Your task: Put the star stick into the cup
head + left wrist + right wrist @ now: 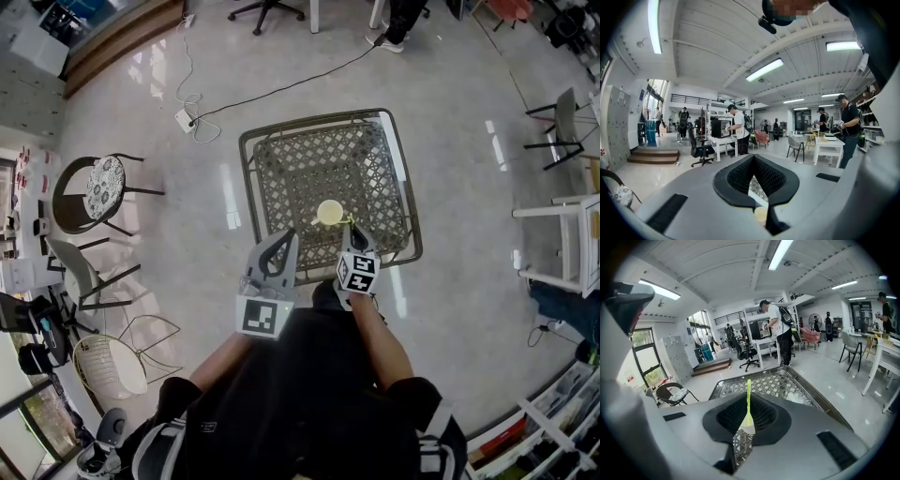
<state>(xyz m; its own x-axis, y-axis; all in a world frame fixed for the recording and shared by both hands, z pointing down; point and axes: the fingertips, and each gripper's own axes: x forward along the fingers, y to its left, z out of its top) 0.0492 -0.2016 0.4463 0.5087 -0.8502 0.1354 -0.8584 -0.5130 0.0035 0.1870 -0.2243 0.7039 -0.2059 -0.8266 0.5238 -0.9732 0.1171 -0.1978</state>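
A pale yellow cup (329, 213) stands upright near the middle of the lattice-top metal table (281, 159). My right gripper (354, 231) hovers just right of the cup and nearer to me, shut on the star stick (349, 222). In the right gripper view the thin yellow-green star stick (748, 386) rises past the closed tips of my right gripper (749, 397). My left gripper (291, 236) hangs over the table's near edge, left of the cup, its tips together and empty. The left gripper view shows the cup (761, 214) through the gap below the tips of my left gripper (753, 157).
A round chair with a patterned cushion (103, 186) and a white wire chair (111, 364) stand to the left. A power strip with cable (185, 119) lies on the floor beyond the table. White furniture (572, 239) is at the right. People stand in the background.
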